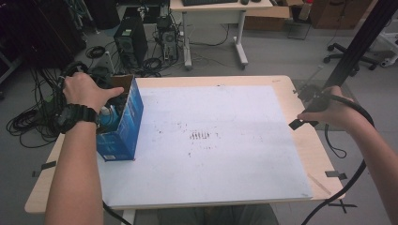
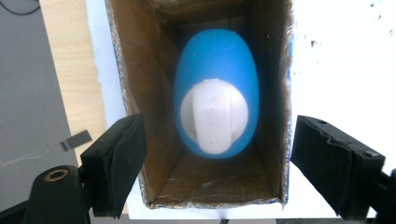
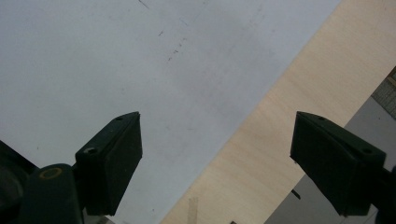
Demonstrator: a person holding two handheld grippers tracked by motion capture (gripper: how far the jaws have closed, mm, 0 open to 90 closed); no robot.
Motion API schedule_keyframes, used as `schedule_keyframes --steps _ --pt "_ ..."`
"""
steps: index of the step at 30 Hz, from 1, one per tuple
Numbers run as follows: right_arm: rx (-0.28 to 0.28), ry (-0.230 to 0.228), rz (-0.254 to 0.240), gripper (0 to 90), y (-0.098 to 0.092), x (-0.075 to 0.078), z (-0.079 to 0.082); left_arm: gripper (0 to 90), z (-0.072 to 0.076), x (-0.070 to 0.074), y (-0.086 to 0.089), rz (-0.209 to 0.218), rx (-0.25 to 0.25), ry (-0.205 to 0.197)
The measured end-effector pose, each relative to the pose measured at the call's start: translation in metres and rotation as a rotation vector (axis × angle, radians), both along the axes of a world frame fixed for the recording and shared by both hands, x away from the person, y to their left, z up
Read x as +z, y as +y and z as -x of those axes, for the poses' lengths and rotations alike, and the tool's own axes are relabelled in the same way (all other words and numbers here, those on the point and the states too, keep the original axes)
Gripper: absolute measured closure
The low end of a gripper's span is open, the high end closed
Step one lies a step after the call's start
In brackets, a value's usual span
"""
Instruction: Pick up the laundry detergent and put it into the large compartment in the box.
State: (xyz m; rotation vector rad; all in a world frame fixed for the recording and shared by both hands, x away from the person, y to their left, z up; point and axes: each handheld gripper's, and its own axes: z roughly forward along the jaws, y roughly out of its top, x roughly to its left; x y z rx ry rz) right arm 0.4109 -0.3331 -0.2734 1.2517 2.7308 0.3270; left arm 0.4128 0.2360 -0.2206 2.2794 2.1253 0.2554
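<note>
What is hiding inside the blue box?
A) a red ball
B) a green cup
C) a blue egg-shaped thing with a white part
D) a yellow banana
C: the left gripper view looks straight into the open cardboard box, where a blue egg-shaped object with a white piece set in it lies between the brown walls, while the open left gripper has one jaw on each side of the box.

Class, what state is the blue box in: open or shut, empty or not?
Open, not empty: the blue box shows bare cardboard walls, with a blue egg-shaped object inside.
</note>
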Motion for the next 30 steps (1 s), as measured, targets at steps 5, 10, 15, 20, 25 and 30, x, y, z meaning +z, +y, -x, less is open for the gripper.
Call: schedule_keyframes --steps 5,10,15,20,25,30 --pt "-0.001 -0.002 -0.001 17.1 -0.001 0.001 0.001 16.9 0.002 0.006 -0.004 0.006 -0.018 -0.008" --pt "0.0 -0.005 0.002 17.2 0.0 0.004 0.002 16.7 0.003 0.009 -0.009 0.011 -0.036 -0.012" --pt "0.001 -0.009 0.003 17.2 0.001 0.006 0.002 16.5 0.004 0.013 -0.016 0.022 -0.061 -0.012" --pt "0.003 -0.009 0.001 17.1 0.002 0.006 0.003 16.4 0.004 0.017 -0.024 0.029 -0.084 -0.018" --pt "0.0 -0.01 0.002 17.2 0.001 0.006 0.004 16.3 0.003 0.018 -0.032 0.025 -0.108 -0.017" --pt "-0.001 -0.01 0.002 17.2 0.0 0.007 0.004 16.2 0.002 0.019 -0.043 0.025 -0.139 -0.023"
